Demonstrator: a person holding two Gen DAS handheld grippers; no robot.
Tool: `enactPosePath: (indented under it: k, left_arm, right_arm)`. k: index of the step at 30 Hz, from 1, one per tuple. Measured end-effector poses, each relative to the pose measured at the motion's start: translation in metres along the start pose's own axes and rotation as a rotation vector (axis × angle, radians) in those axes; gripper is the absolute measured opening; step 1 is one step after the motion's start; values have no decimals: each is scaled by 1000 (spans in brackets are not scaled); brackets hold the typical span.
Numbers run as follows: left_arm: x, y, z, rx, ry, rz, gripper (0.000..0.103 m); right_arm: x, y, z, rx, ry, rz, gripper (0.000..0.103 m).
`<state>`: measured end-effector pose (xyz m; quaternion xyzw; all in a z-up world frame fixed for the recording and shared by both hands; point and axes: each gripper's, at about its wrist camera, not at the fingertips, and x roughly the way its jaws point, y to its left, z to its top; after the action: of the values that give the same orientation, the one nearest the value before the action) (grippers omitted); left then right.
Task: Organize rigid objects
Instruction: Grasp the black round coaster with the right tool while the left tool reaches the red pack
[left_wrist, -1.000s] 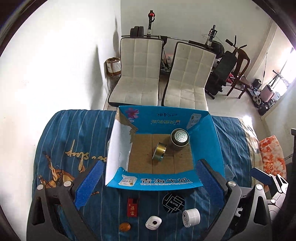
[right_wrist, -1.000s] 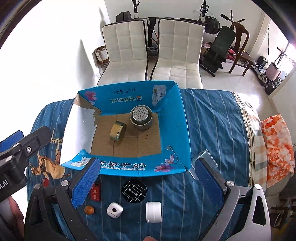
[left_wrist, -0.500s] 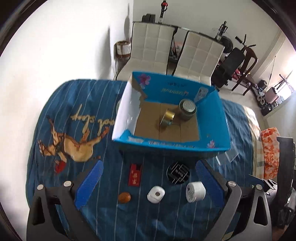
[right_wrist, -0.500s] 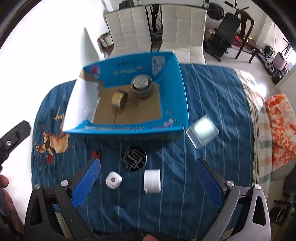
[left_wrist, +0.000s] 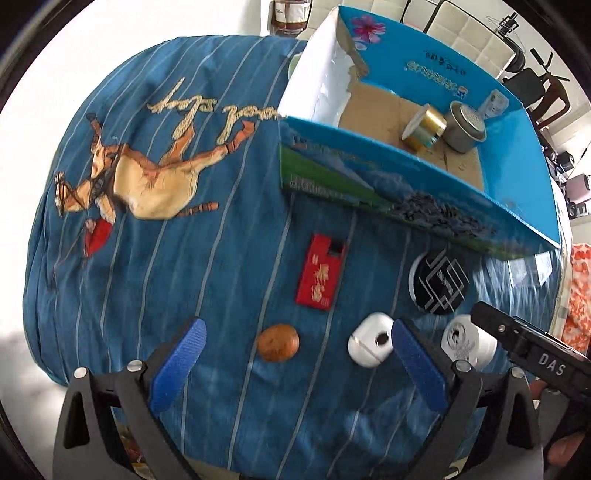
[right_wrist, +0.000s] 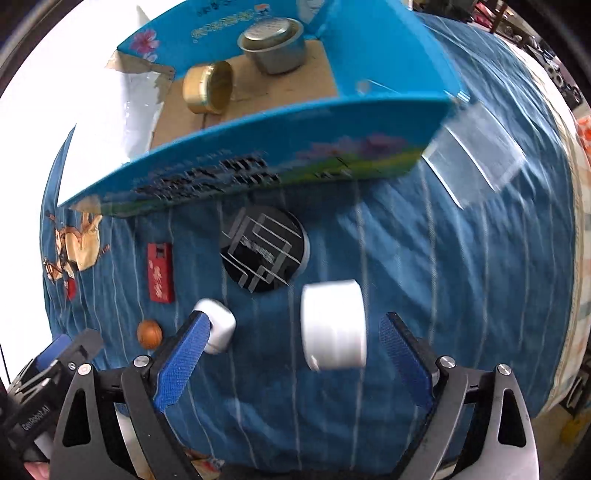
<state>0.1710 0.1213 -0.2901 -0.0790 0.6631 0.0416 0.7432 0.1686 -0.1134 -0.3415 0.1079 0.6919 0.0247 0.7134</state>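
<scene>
Smooth white cylinder (right_wrist: 333, 325), seemingly plastic, between right gripper's (right_wrist: 291, 343) spread jaws.

We saw a white jar (right_wrist: 333, 325) on its side, black disc (right_wrist: 263, 251), red card (left_wrist: 320, 277), brown nut (left_wrist: 277, 342); gold tin (right_wrist: 209, 86) inside the blue box (right_wrist: 258, 155).

Bed w/ blue striped cover (left_wrist: 155, 266), horse print (left_wrist: 147, 177) on it. Lying directly on cover: blue cardboard box (left_wrist: 388, 192) at back; in front of it a red flat card-like piece (left_wrist: 319, 275), black round disc (left_wrist: 439, 282), small brown ball (left_wrist: 277, 342), white rounded case (left_wrist: 369, 344), white jar (right_wrist: 332, 325) on its side. Clear plastic square (right_wrist: 476, 147) just beside box's right corner.
</scene>
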Motion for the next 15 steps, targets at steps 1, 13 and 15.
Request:
enactPosePath:
  k: [1,13,15]
  left_arm:
    - [3,0,5,3,-3,7,103]
    - [56,15,25,8,100,24,103]
    - [66,15,23,14,123,30,103]
  right_arm:
    - [3,5,5,-8,-3,-5,95]
    - [83,35,39,-38,120,-73,85]
    - [88,37,41,-43,106,-93,80]
